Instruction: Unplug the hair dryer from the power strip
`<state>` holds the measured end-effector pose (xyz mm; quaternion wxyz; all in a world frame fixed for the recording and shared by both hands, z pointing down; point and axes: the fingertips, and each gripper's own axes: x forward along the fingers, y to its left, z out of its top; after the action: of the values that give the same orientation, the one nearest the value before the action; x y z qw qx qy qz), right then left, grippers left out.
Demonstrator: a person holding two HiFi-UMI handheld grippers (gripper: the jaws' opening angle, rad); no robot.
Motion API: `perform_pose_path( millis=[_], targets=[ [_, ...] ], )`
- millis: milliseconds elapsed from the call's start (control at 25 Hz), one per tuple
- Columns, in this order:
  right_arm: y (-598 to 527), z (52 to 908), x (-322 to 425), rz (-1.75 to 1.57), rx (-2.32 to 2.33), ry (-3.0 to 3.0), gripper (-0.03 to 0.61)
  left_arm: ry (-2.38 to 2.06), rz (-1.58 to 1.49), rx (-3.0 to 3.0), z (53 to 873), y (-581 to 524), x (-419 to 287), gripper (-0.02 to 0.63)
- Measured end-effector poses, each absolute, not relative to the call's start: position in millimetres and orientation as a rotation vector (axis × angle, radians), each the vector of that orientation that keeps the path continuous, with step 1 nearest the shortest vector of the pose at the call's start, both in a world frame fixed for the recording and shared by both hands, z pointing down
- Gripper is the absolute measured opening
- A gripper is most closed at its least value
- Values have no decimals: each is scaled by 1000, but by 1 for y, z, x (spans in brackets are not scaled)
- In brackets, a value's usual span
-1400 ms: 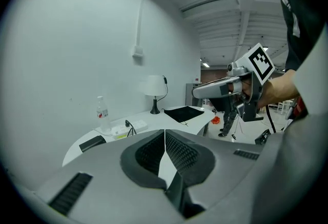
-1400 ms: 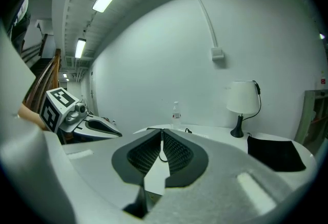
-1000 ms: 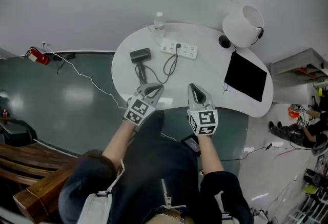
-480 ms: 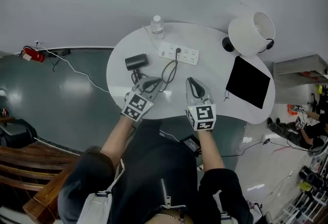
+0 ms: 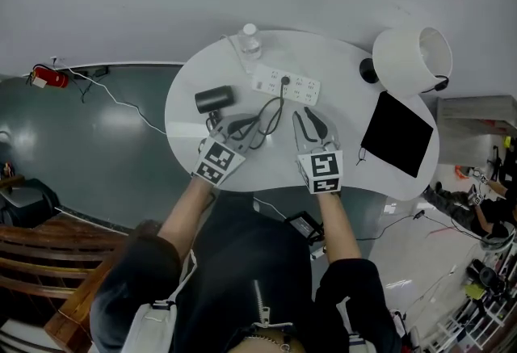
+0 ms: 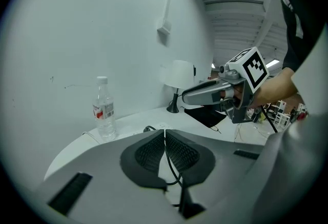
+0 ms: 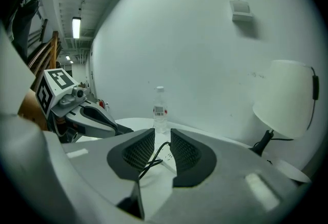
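Still plugged in, black hair dryer (image 5: 213,98); left gripper (image 6: 164,133) closed, right gripper (image 7: 162,138) just opening, empty

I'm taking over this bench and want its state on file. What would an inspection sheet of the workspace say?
Surface: white table, rounded edge.
Job's things: black hair dryer lies left of the power strip; plug is in the strip.
Clutter: water bottle, white lamp, black flat panel.
Grippers: left gripper shut, empty; right gripper jaws apart, just been opening, nothing between them.
Cables: dryer cord looped on the table before both grippers.
Surroundings: floor cable, red object by the wall, wooden bench.
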<state>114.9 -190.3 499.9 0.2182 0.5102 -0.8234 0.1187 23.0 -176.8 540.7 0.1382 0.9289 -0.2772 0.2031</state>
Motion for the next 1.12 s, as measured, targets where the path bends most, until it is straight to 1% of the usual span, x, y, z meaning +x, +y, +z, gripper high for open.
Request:
perform_pose_path(
  millis=[160,440,640,1120],
  targets=[
    [-205,508,114,306,1357,-2263,117,-787,583,2668,547,-185,27,15],
    [-231,534,124,201,1247,-2177,137,-752,578,2647,554,-194,36,15],
    [-245,558,126,178,1155,-2136,144,-737,579,2633,561,-201,37,15],
    [-266,619,111,5,842,-1997,147,-720,619,2633,574,-223,38,15]
  ],
)
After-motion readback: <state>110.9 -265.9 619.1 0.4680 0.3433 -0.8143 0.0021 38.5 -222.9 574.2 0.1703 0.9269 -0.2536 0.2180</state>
